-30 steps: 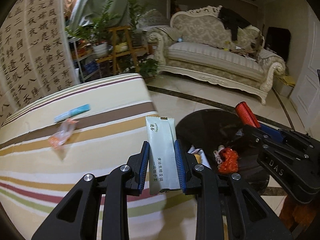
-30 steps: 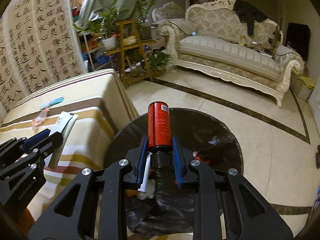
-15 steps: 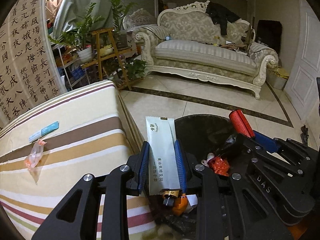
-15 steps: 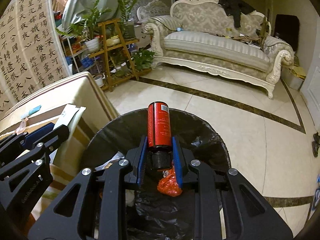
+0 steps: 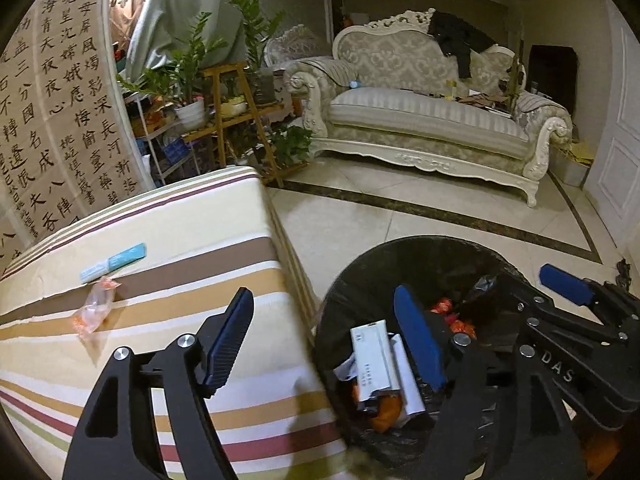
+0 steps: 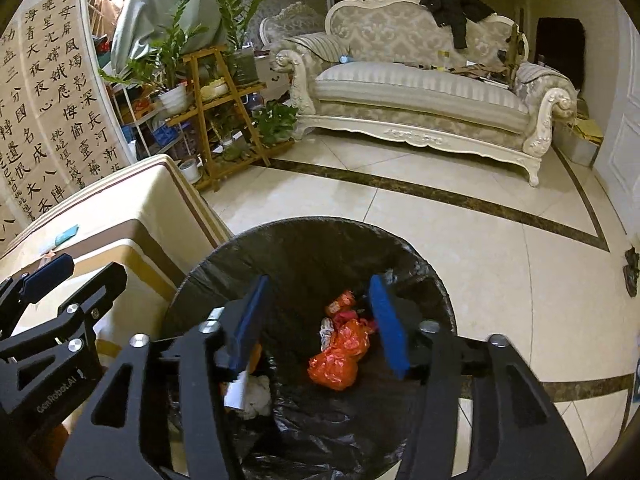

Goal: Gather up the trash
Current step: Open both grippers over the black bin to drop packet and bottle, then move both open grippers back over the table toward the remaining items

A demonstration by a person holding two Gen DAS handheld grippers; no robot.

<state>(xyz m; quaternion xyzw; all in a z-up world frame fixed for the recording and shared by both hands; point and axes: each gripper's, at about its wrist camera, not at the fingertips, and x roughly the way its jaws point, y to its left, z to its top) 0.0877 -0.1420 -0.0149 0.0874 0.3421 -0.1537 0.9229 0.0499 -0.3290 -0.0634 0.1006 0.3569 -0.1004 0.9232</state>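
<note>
A bin lined with a black bag (image 5: 360, 280) (image 6: 304, 248) stands on the floor beside the striped table (image 5: 160, 280). My left gripper (image 5: 324, 312) hangs over the bin's left rim, its jaws opening with nothing between them. The white packet (image 5: 370, 356) lies inside the bin just below. My right gripper (image 6: 320, 312) is over the bin's middle, jaws opening and empty. Orange wrappers (image 6: 340, 356) lie on the bin's bottom; the red can is not visible. On the table remain a blue-and-white packet (image 5: 114, 262) and a clear orange wrapper (image 5: 94, 312).
A cream sofa (image 5: 432, 124) with dark clothing on it stands at the far side. Wooden plant shelves (image 5: 236, 120) and a calligraphy screen (image 5: 52, 120) stand behind the table. Tiled floor (image 6: 480, 248) lies open right of the bin.
Both grippers moved over the bin and opened. The white packet left the left jaws and dropped into the bin. The red can left the right jaws and is out of sight.
</note>
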